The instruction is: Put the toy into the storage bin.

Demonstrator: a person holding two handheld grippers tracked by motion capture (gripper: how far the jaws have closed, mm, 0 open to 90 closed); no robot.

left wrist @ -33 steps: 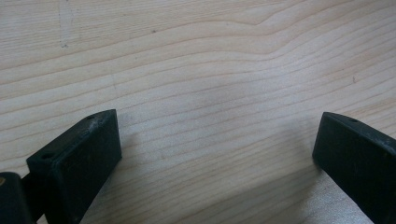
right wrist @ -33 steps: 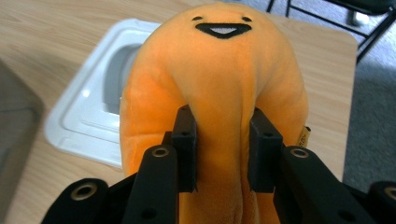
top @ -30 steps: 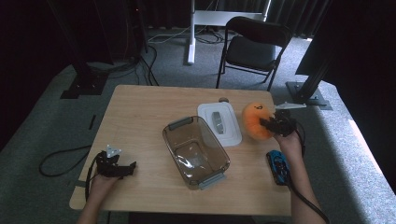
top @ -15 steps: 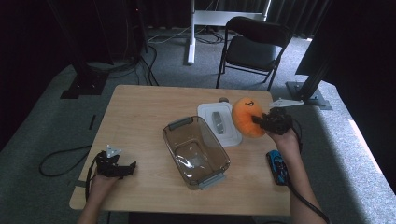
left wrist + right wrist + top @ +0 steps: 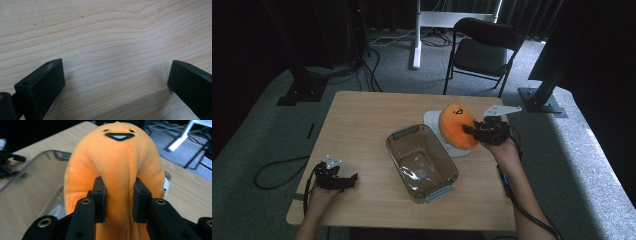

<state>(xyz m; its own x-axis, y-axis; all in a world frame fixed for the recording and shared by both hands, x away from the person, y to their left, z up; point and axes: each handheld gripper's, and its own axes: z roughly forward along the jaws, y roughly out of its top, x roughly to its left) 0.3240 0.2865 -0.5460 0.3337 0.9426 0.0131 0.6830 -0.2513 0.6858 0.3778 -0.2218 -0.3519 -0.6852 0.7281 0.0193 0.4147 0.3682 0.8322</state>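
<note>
Two grippers on my wooden table (image 5: 362,115): biggest item on it is the clear plastic container (image 5: 422,162) sitting mid-table, open side up, with a white lid (image 5: 432,118) lying flat just beyond its far corner. Next, the orange plush toy (image 5: 457,126) with a stitched smiley face, lifted over that lid beside the container's far right corner, a fold of its fabric pinched hard between the jaws of my right gripper (image 5: 472,131). Smallest, my left gripper (image 5: 348,181) rests near the front left table edge, jaws wide apart on nothing, bare wood between them.
</note>
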